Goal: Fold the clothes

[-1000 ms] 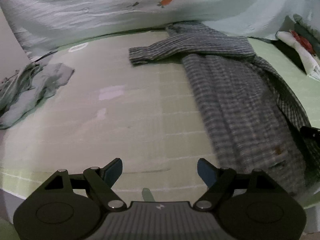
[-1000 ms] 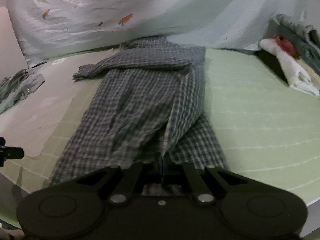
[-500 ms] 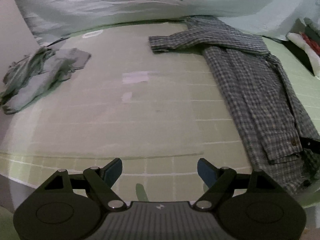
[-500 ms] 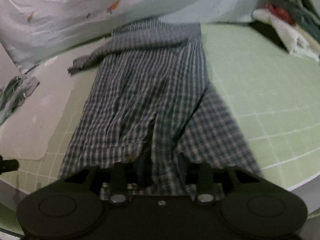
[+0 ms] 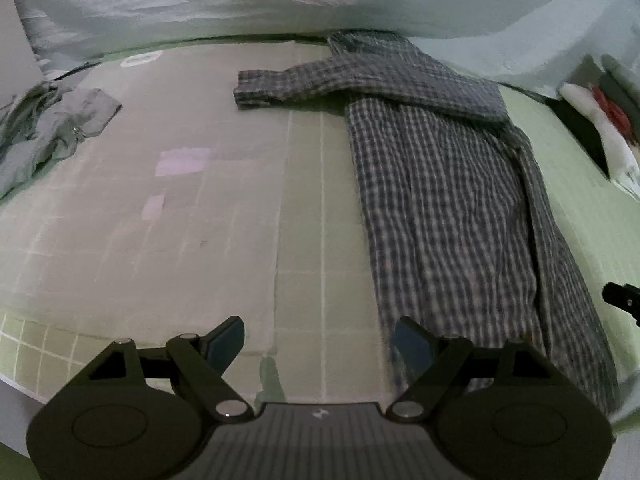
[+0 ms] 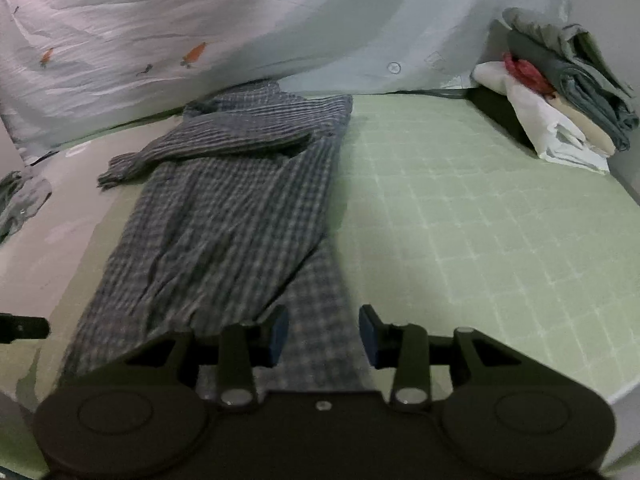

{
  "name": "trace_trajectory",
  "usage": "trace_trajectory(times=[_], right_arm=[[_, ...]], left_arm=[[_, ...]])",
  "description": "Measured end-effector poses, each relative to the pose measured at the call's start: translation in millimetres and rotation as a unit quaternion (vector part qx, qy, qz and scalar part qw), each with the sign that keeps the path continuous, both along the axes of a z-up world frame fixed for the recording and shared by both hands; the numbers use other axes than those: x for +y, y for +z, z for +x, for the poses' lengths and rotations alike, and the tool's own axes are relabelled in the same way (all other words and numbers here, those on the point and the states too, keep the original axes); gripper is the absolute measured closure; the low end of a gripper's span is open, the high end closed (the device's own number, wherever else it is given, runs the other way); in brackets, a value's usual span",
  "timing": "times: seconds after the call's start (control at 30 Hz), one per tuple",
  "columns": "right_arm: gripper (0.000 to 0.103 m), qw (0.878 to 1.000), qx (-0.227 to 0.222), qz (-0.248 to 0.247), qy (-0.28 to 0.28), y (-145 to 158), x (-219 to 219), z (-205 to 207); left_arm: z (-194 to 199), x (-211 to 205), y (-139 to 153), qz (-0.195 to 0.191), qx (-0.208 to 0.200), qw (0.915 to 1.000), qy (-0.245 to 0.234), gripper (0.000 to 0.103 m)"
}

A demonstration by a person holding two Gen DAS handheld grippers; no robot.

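A grey-blue checked shirt [image 5: 440,200] lies lengthwise on the green grid mat [image 5: 304,208], folded narrow, with one sleeve [image 5: 288,84] laid across its top and pointing left. My left gripper [image 5: 320,340] is open near the mat's front edge, and its right finger [image 5: 412,344] is at the shirt's lower left corner. In the right wrist view the shirt [image 6: 224,216] runs away from my right gripper [image 6: 322,332]. That gripper is open over the hem; cloth shows between its fingers, but the pads do not press it.
A crumpled grey-green garment [image 5: 52,128] lies at the far left. A stack of folded clothes [image 6: 560,92] stands at the back right. A pale printed sheet [image 6: 240,20] hangs behind. The mat [image 6: 480,220] stretches bare to the right of the shirt.
My right gripper was shut on the shirt's hem and has opened, letting the cloth drop flat, then shifted right. My left gripper has come back rightward to the shirt's lower corner.
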State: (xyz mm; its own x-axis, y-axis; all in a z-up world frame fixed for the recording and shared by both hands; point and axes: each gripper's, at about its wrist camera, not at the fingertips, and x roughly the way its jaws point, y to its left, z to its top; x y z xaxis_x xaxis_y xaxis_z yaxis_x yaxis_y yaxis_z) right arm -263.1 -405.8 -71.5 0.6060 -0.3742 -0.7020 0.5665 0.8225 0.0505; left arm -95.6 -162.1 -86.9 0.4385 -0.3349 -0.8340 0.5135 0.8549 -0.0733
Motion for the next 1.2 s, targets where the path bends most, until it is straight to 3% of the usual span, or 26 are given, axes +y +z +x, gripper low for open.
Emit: trace_trajectory(times=[0.2,0.4,0.57,0.63,0.7,0.9,1.13,1.2], right_arm=[[0.063,1.0,-0.014,-0.007,0.012,6.3,-50.3,30.4],[0.062,1.0,-0.003,0.003,0.024,-8.9,-79.0,85.9],[0.058,0.999,0.004,-0.027,0.046,-16.4,-87.0,146.1],[0.052,0.997,0.01,-0.048,0.053,-17.7,-88.0,168.8],[0.045,0.995,0.016,-0.072,0.06,-18.9,-89.5,189.0],[0.044,0.985,0.082,-0.139,0.062,-38.4,-97.1,236.4],[0.044,0.97,0.139,-0.183,0.082,-57.8,-104.6,270.5],[0.044,0.967,0.141,-0.193,0.092,-59.0,-103.9,275.8]], left_arm=[[16.4,-14.4,6.9,-0.004,-0.006,0.9975,0.071,0.02],[46.6,-11.9,14.8,0.005,-0.015,0.9916,0.129,0.02],[103.9,-11.6,17.0,-0.008,-0.016,0.9874,0.157,0.015],[136.8,-18.6,14.8,-0.022,-0.008,0.9854,0.169,0.015],[171.4,-31.5,11.7,-0.034,-0.006,0.9849,0.17,0.015],[247.5,-78.2,-7.4,-0.013,0.007,0.9891,0.146,0.015],[284.1,-100.8,-36.7,-0.006,0.029,0.9907,0.133,0.015],[285.3,-104.5,-39.1,-0.007,0.016,0.9917,0.127,0.014]])
